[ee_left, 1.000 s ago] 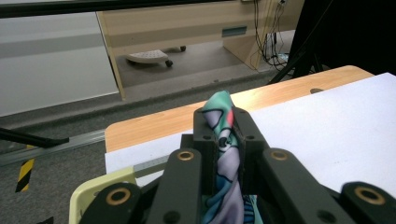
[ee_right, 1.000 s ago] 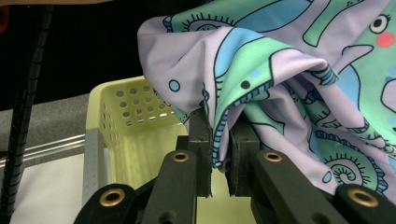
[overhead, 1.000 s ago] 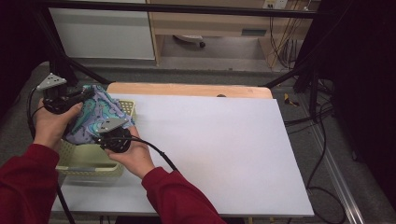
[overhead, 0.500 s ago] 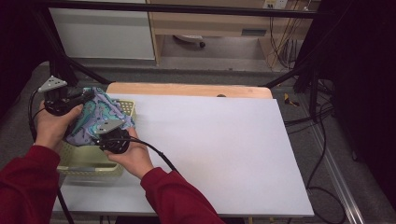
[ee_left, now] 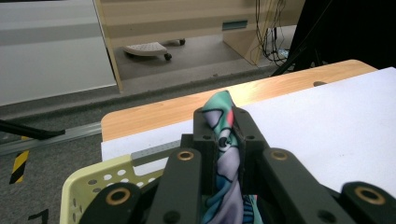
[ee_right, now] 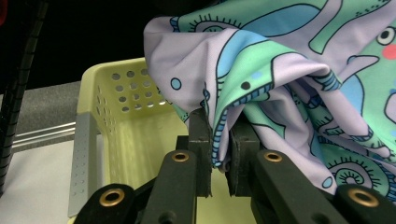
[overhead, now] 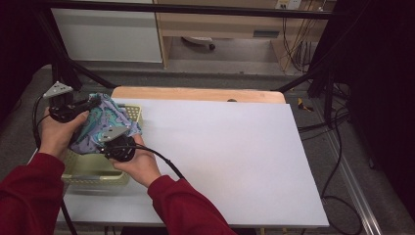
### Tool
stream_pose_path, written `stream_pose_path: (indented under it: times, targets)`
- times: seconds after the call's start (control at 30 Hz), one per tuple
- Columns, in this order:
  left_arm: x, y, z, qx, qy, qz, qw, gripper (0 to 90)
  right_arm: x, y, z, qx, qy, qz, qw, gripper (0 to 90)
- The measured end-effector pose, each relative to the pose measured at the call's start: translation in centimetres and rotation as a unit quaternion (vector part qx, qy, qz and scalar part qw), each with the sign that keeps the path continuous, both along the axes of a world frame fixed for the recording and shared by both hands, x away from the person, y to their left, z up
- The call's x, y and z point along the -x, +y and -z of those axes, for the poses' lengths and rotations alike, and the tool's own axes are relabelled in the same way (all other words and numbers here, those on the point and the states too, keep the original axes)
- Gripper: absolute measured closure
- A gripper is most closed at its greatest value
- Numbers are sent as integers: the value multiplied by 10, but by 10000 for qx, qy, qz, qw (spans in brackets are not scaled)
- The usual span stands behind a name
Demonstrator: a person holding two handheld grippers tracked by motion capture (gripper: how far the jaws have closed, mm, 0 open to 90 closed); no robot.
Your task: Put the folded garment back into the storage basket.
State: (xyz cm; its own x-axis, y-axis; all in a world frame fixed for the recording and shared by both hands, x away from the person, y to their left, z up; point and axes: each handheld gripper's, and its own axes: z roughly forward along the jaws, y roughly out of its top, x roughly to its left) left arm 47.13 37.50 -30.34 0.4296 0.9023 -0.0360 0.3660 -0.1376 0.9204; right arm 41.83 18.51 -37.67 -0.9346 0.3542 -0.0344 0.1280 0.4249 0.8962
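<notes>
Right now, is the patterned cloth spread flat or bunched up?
Bunched up: the patterned cloth hangs in folds over the yellow basket, pinched by both hand-held grippers.

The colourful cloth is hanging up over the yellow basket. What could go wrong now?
1. The left gripper pinches only a thin fold of the cloth, so a tug might pull it free.
2. The right gripper grips just an edge; the cloth might slip out and drop into the basket.
3. The basket sits near the table's corner, and dragging cloth could nudge it off.
</notes>
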Motion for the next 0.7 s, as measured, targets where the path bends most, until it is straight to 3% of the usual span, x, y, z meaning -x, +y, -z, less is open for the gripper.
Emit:
stream_pose_path:
  times: [0.7]
  targets:
    - [-3, 5, 12, 61, 70, -37, 10000, 819, 0, 2, 0, 179, -12, 39, 9998, 828]
